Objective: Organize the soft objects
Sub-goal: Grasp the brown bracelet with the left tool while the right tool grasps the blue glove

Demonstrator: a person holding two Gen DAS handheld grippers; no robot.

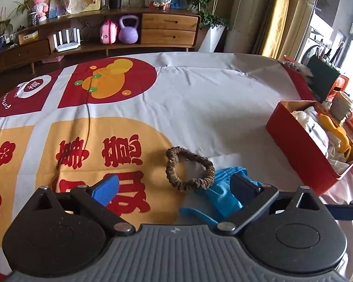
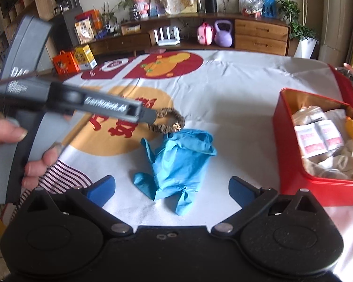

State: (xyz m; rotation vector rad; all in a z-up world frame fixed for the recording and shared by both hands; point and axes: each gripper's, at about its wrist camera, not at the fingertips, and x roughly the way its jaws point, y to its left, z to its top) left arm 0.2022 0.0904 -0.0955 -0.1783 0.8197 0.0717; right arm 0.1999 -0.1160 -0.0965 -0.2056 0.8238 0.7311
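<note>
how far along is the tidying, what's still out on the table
Done: the red box already holds several soft items, white packets and cloths. In hand: nothing; the left gripper and right gripper are both open, the left near the brown scrunchie, the right framing the blue glove. Left: scrunchie and glove both lie on the tablecloth.

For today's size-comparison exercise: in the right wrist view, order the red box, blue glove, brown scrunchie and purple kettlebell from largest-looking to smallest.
1. red box
2. blue glove
3. brown scrunchie
4. purple kettlebell, though it sits far back, so it may only look smaller than the scrunchie.
</note>
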